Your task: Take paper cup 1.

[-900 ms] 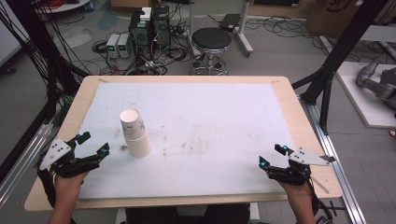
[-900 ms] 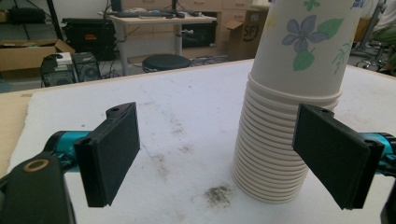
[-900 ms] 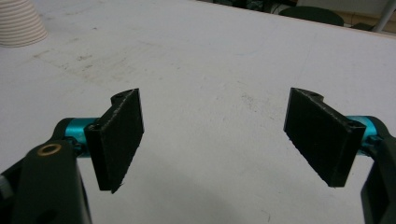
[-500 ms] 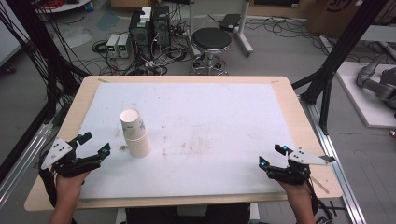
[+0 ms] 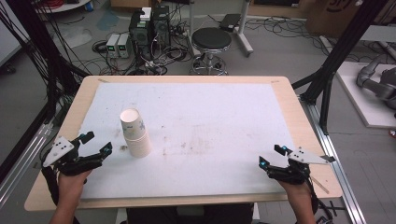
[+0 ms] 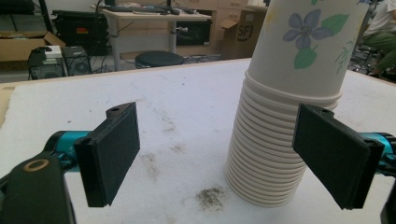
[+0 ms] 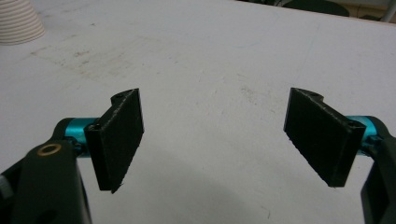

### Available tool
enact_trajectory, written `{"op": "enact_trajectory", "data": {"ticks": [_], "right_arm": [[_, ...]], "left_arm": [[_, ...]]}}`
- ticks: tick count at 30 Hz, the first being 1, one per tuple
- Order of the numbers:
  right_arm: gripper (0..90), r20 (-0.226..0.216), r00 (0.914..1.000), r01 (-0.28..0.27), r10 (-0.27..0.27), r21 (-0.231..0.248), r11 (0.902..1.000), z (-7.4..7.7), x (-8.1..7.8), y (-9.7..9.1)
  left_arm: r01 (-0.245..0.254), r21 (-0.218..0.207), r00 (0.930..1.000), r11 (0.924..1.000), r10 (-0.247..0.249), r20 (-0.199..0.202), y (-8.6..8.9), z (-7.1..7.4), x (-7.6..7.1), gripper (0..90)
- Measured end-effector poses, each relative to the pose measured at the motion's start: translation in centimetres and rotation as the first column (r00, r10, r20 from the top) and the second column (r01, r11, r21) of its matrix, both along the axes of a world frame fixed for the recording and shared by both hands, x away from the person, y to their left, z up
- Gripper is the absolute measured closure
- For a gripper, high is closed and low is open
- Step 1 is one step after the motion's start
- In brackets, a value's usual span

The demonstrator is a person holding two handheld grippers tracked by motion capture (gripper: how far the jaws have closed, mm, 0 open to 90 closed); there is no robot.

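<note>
1. A stack of paper cups (image 5: 135, 135) stands upright on the white table mat (image 5: 210, 116), left of centre in the high view; the top cup has a flower print and what is inside it cannot be made out
2. The left gripper (image 5: 95, 145), lower left, has its jaws spread, empty, just beside the stack
3. The right gripper (image 5: 271, 156), lower right, is likewise wide apart and empty, well away from the cups

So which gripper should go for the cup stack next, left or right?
Left, probably. The left gripper sits open just beside the stack of paper cups, which looms right ahead of its jaws. The right gripper is open too, but far across the table.
</note>
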State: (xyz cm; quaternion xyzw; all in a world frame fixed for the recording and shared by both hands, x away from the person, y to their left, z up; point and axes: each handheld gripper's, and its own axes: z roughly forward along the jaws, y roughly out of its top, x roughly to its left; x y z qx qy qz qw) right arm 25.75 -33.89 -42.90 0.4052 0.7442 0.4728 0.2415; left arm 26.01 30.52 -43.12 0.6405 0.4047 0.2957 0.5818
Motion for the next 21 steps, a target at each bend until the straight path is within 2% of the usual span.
{"op": "enact_trajectory", "data": {"ticks": [2, 4, 6, 10, 12, 18, 21], "right_arm": [[20.4, -0.009, 1.0000, 0.002, -0.002, 0.002, 1.0000, 0.0, 0.1, 0.0], [20.4, -0.012, 0.9999, 0.005, -0.005, -0.002, 1.0000, 0.1, -0.1, 0.2], [20.4, -0.003, 1.0000, 0.004, -0.004, -0.005, 1.0000, 0.3, -0.3, 0.4], [20.4, -0.007, 0.9999, -0.010, 0.010, -0.020, 0.9998, 0.4, -0.5, 1.0], [20.4, -0.008, 0.9998, -0.017, 0.016, -0.028, 0.9995, 0.5, -0.5, 1.3], [20.4, -0.015, 0.9991, -0.041, 0.040, -0.045, 0.9982, 0.4, -0.3, 1.8], [20.4, -0.012, 0.9991, -0.042, 0.041, -0.042, 0.9982, 0.4, -0.3, 1.9]], "left_arm": [[0.002, -0.017, 1.0000, 0.9999, -0.002, 0.003, 0.1, 0.1, -0.2, 15.1], [0.009, -0.013, 0.9999, 0.9999, -0.009, 0.010, 0.0, 0.4, -0.6, 15.1], [0.016, -0.024, 0.9997, 0.9996, -0.016, 0.016, 0.0, 0.7, -0.8, 15.1], [0.033, -0.060, 0.9991, 0.9977, -0.031, 0.030, -0.3, 1.6, -1.1, 14.9], [0.038, -0.060, 0.9984, 0.9974, -0.036, 0.043, -0.4, 2.2, -1.3, 14.9], [0.062, -0.073, 0.9973, 0.9954, -0.059, 0.044, -0.4, 4.1, -1.3, 14.9], [0.094, -0.097, 0.9952, 0.9908, -0.091, 0.035, -0.3, 5.0, -1.3, 14.9]]}}
